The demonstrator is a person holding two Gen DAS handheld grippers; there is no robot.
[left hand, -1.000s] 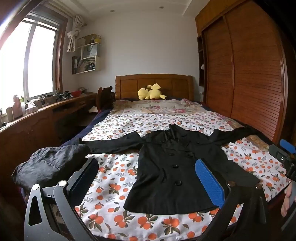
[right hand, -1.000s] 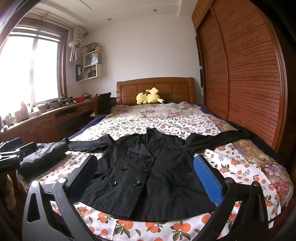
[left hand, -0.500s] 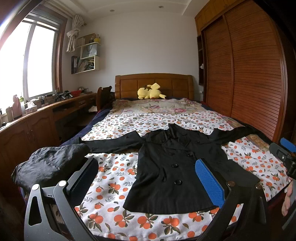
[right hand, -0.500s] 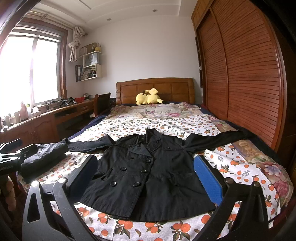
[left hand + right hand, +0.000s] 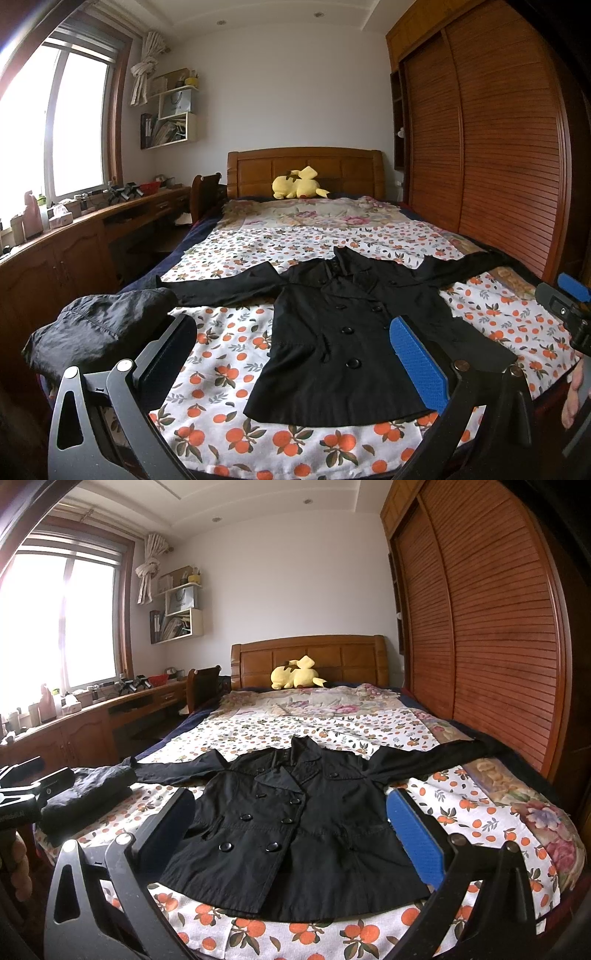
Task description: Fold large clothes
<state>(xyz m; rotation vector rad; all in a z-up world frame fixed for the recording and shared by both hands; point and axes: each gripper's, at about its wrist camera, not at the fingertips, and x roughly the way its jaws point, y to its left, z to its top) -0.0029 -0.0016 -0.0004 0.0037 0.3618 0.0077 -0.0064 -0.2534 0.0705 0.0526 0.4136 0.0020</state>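
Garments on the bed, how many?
2. A black double-breasted coat lies spread flat on the bed; a dark bundled garment sits at its left edge. The bundle may hide more.

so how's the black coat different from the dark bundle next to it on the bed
The black coat lies spread flat, face up, sleeves stretched out sideways; the dark bundle is bunched into a heap. The coat sits mid-bed, the bundle at the left edge. The coat shows buttons and lapels; the bundle shows only wrinkles. Both are dark and rest on the orange-print bedspread.

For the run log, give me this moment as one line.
stage: pre-grasp | black coat: flat, unfolded on bed | left gripper: open, empty | right gripper: open, empty
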